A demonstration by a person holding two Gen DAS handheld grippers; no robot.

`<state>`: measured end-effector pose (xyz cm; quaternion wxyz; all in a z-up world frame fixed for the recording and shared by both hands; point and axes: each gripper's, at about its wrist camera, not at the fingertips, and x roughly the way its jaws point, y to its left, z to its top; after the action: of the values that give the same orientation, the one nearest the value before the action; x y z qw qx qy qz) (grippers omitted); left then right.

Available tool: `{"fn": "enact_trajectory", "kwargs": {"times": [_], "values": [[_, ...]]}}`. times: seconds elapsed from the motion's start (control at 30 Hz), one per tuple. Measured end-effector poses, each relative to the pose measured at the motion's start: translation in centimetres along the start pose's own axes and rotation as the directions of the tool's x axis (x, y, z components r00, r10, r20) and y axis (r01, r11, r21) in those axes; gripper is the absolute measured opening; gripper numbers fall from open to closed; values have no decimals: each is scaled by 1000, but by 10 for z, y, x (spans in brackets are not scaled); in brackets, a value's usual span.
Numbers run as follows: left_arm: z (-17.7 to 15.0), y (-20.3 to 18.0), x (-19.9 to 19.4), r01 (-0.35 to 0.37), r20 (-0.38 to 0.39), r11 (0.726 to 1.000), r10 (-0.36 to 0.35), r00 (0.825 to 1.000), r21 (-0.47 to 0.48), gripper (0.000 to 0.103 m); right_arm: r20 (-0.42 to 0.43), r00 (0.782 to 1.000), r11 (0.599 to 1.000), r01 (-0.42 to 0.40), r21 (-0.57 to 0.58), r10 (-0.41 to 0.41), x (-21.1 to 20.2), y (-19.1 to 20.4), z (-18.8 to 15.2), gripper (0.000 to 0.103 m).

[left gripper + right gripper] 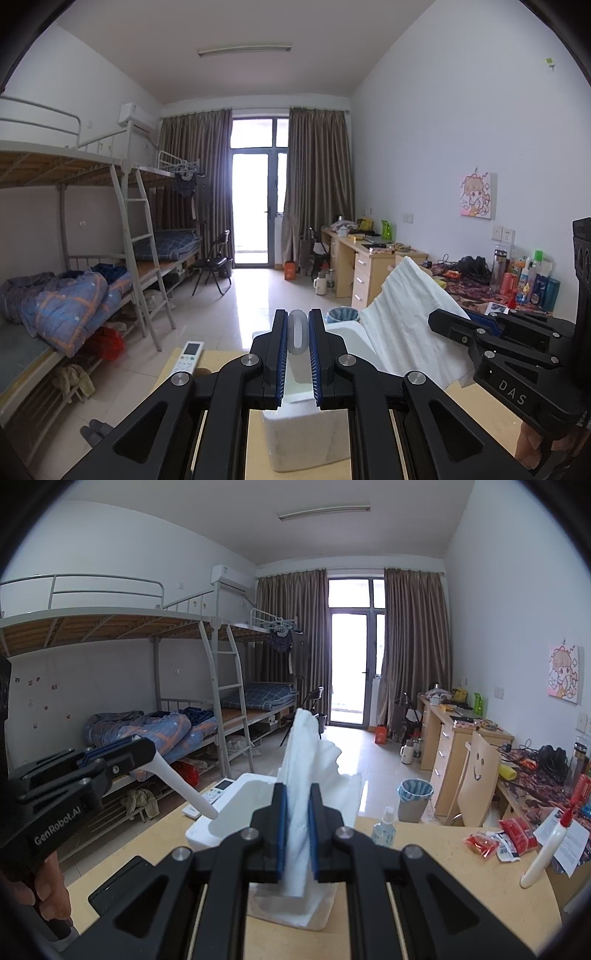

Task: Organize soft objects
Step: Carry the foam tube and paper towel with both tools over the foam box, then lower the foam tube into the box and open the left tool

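A white foam box (236, 805) stands open on the wooden table (424, 867); it also shows in the left wrist view (306, 439). My left gripper (297, 354) is shut on a white tube (297, 332), seen end-on there. In the right wrist view the tube (184, 786) slants down from the left gripper (99, 760) into the box. My right gripper (297, 834) is shut on a folded white towel (303, 760), held upright over the box. In the left wrist view the towel (406, 306) hangs from the right gripper (461, 325) at right.
On the table lie a white remote (188, 356), a small spray bottle (384, 827), red snack packets (498, 840), a white bottle with red cap (546, 853) and a black device (122, 882). Bunk beds (166, 723) stand left, desks (454, 746) and bin (413, 799) right.
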<state>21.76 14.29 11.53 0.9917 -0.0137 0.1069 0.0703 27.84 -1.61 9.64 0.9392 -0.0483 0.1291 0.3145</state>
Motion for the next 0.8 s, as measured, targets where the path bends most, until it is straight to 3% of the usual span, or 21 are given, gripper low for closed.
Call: {"fn": "enact_trajectory", "kwargs": {"times": [0.5, 0.8], "values": [[6, 1, 39, -11, -19, 1000, 11, 1000, 9, 12, -30, 1000, 1000, -6, -8, 6, 34, -4, 4, 14], [4, -7, 63, 21, -53, 1000, -20, 998, 14, 12, -18, 999, 999, 46, 1, -46, 30, -20, 6, 14]]}}
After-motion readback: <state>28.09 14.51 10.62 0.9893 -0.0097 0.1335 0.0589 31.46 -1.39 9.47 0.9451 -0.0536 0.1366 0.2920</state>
